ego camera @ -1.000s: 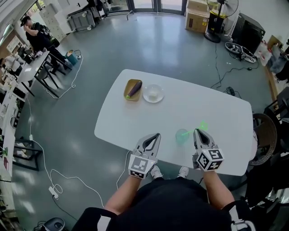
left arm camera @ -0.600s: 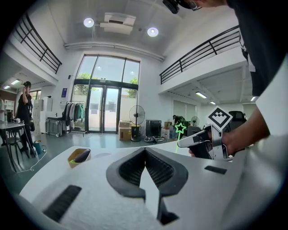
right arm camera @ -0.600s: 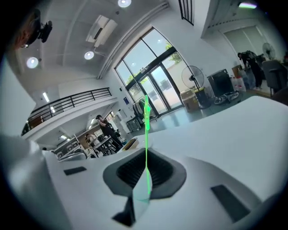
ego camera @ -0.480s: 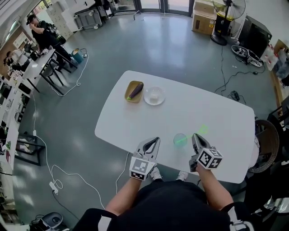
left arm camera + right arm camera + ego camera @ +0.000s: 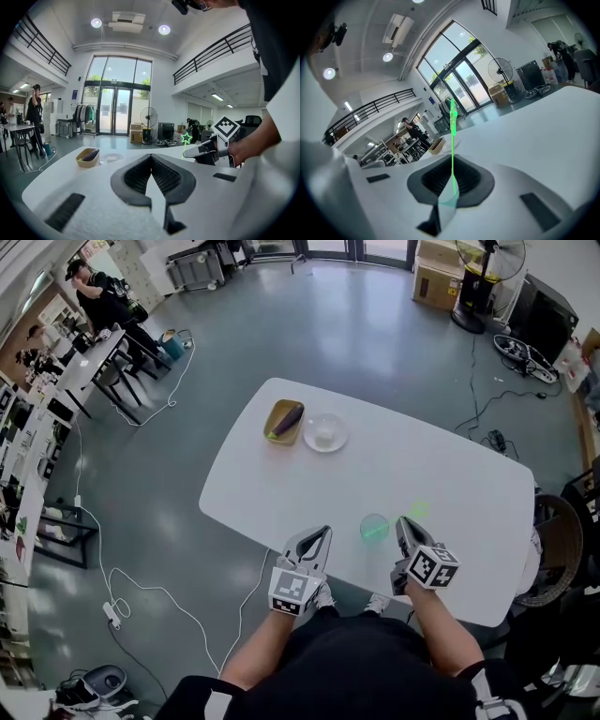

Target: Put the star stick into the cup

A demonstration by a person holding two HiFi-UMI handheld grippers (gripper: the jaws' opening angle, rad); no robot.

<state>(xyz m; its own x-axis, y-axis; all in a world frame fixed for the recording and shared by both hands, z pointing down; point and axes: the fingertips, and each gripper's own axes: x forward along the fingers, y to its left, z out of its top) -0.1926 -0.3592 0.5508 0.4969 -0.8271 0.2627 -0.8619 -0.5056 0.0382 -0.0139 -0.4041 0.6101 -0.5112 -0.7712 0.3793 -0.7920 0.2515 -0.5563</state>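
The right gripper (image 5: 452, 168) had its two dark ribbed pads pressed together on the star stick (image 5: 452, 140), a thin bright-green rod that rose straight up from between them. Its top showed only as a narrow green shape, seen edge-on against the windows. Past the jaws the white table (image 5: 543, 131) stretched away, bare on the right side. Near its far edge, just left of the stick, sat a small tan bowl (image 5: 437, 146). Beyond the table a person (image 5: 410, 129) in dark clothes stood with an arm raised. Tall glass doors (image 5: 466, 86) filled the back wall, a standing fan (image 5: 502, 70) to their right, and a balcony railing (image 5: 375, 110) ran along the left
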